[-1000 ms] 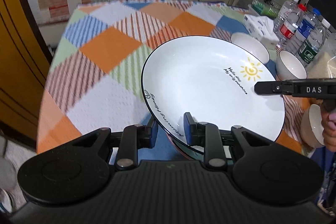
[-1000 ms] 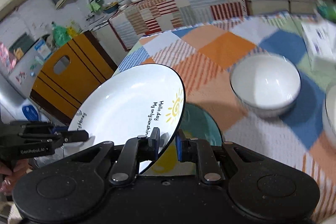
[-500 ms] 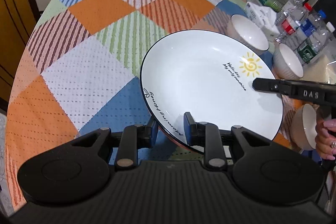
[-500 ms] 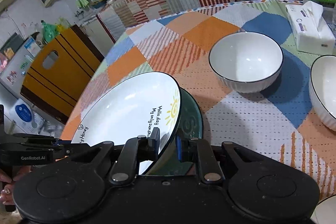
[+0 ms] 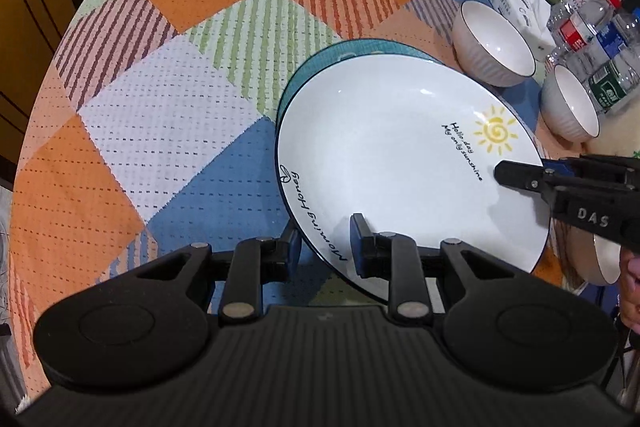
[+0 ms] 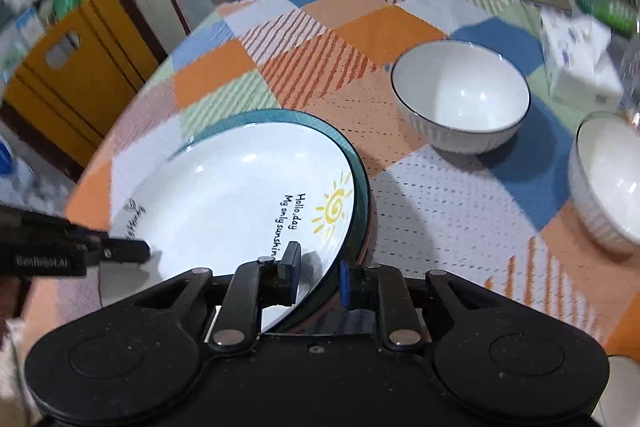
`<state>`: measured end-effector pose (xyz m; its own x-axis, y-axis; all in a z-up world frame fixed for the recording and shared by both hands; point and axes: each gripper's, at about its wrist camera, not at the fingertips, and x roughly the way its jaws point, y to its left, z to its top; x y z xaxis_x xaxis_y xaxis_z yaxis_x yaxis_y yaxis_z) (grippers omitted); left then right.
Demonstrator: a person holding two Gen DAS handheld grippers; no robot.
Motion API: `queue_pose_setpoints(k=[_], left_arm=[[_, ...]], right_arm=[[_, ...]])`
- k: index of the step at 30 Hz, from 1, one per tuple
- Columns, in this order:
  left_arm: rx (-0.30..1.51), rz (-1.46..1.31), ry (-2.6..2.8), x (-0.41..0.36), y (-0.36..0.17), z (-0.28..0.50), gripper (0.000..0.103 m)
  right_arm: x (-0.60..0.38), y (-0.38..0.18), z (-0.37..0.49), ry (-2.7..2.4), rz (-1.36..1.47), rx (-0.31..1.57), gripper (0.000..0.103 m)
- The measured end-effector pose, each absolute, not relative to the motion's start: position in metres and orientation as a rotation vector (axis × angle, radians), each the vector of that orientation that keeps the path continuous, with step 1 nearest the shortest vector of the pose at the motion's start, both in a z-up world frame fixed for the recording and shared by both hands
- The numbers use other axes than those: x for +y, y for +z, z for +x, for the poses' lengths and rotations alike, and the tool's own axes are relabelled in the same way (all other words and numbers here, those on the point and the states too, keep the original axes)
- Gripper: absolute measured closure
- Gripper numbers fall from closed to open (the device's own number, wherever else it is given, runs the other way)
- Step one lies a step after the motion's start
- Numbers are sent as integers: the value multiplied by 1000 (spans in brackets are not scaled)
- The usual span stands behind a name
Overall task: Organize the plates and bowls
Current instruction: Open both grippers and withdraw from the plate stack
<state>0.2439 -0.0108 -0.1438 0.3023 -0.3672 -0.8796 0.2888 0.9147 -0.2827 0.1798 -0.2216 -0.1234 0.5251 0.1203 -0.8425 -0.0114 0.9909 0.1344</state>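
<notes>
A white plate (image 5: 400,163) with a yellow sun and black lettering lies on a teal plate (image 5: 344,53) on the checked tablecloth. My left gripper (image 5: 324,247) is shut on the white plate's near rim. My right gripper (image 6: 318,277) stands at the opposite rim with its jaws wider than the rim, one finger over the plate and one outside; it also shows in the left wrist view (image 5: 520,175). The white plate (image 6: 240,203) sits slightly off-centre on the teal plate (image 6: 356,171). Two white bowls (image 6: 460,103) (image 6: 608,183) stand to the right.
A tissue pack (image 6: 576,55) and water bottles (image 5: 592,39) stand at the table's far right. Another bowl (image 5: 596,255) sits behind the right gripper. A yellow cabinet (image 6: 76,67) stands beyond the table's left edge. A kitchen counter runs along the back.
Both grippers have lowered the white plate from a tilted, raised hold down onto the teal plate. The right gripper's jaws have spread apart from the rim.
</notes>
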Motion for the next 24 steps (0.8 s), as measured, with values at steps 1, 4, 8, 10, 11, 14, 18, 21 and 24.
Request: queue_pose_setpoints(k=[1, 4, 8, 10, 11, 14, 18, 21, 24], left_arm=[[1191, -79, -428, -12, -144, 244, 79], [1204, -66, -404, -18, -143, 245, 79], [1207, -27, -379, -26, -142, 246, 79], [1210, -19, -370, -27, -141, 246, 79], [1212, -18, -365, -28, -141, 246, 79], [1218, -27, -354, -26, -142, 249, 79], [1217, -48, -336, -25, -140, 248, 80], [1198, -35, -340, -28, -135, 239, 79], [1182, -26, -343, -30, -125, 227, 79]], right_arm=[[-218, -123, 180, 62, 91, 1022, 76], [-209, -123, 183, 15, 21, 1036, 73], [-202, -128, 184, -28, -45, 1032, 70], [-201, -130, 183, -31, -66, 1016, 69], [-200, -131, 182, -31, -81, 1006, 69], [-201, -134, 181, -13, -97, 967, 69], [-219, -139, 171, 28, 22, 930, 70], [-226, -133, 156, 52, 37, 882, 70], [-234, -121, 136, 81, 67, 841, 70]])
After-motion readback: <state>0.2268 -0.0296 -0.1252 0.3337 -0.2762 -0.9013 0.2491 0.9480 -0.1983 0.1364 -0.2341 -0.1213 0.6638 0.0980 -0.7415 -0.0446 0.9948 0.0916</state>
